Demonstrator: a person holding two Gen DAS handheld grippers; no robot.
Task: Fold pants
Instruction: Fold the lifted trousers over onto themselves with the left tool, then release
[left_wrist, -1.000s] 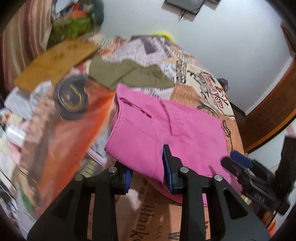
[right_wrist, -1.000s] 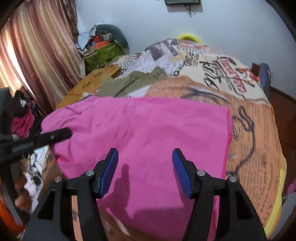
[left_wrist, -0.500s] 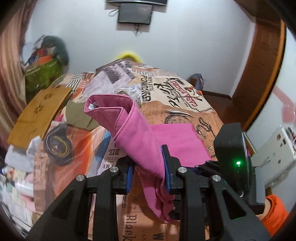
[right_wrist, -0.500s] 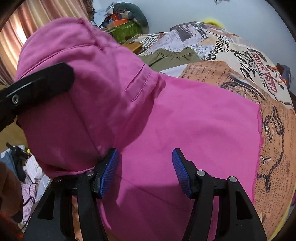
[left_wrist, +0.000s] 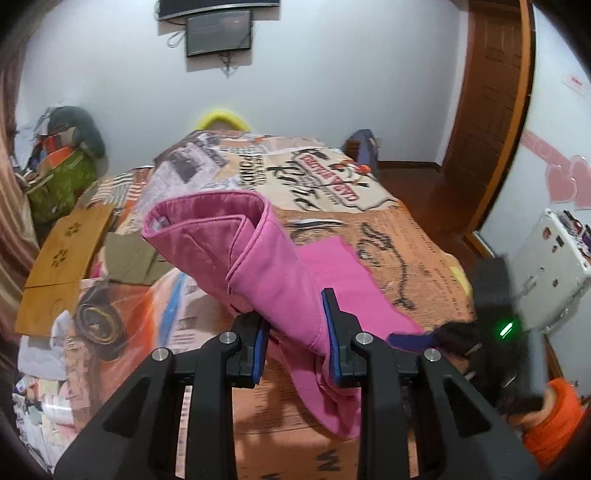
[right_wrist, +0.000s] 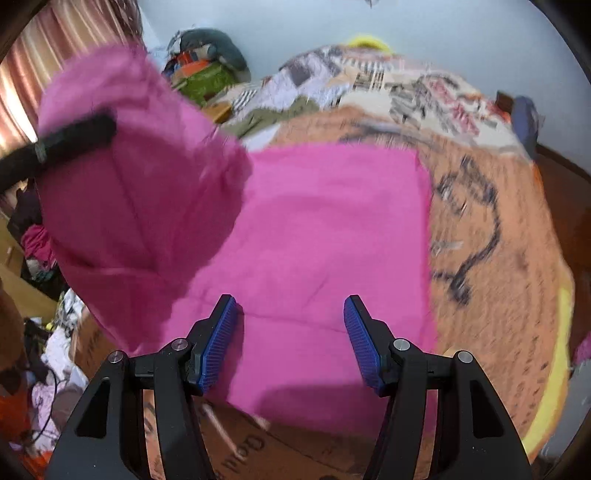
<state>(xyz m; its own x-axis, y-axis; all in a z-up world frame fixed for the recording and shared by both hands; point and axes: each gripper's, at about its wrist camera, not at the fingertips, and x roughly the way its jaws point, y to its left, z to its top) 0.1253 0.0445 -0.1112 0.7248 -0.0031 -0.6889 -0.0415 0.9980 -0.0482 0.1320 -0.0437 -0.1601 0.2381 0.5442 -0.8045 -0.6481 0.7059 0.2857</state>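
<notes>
Pink pants (left_wrist: 280, 280) lie on the bed with one end lifted into a standing fold. My left gripper (left_wrist: 295, 332) is shut on that raised end, several layers pinched between its blue pads. In the right wrist view the lifted part bulges at the left, with a black finger of the left gripper (right_wrist: 74, 136) across it. The flat part of the pants (right_wrist: 325, 229) spreads over the bed. My right gripper (right_wrist: 291, 332) hovers low over the near edge of it. Its jaws are opening, with pink cloth beneath the gap and the pads (right_wrist: 221, 339) clear of it.
A bedspread with a newspaper print (left_wrist: 388, 236) covers the bed. An olive garment (left_wrist: 129, 258) and a wooden board (left_wrist: 62, 258) lie at the left. Clutter with a green bag (left_wrist: 55, 181) fills the far left corner. A person's orange sleeve (left_wrist: 550, 424) shows at the lower right.
The left gripper has risen and rolled upright with the pants' end, standing it up as a tall fold. The right gripper has sunk toward the flat cloth.
</notes>
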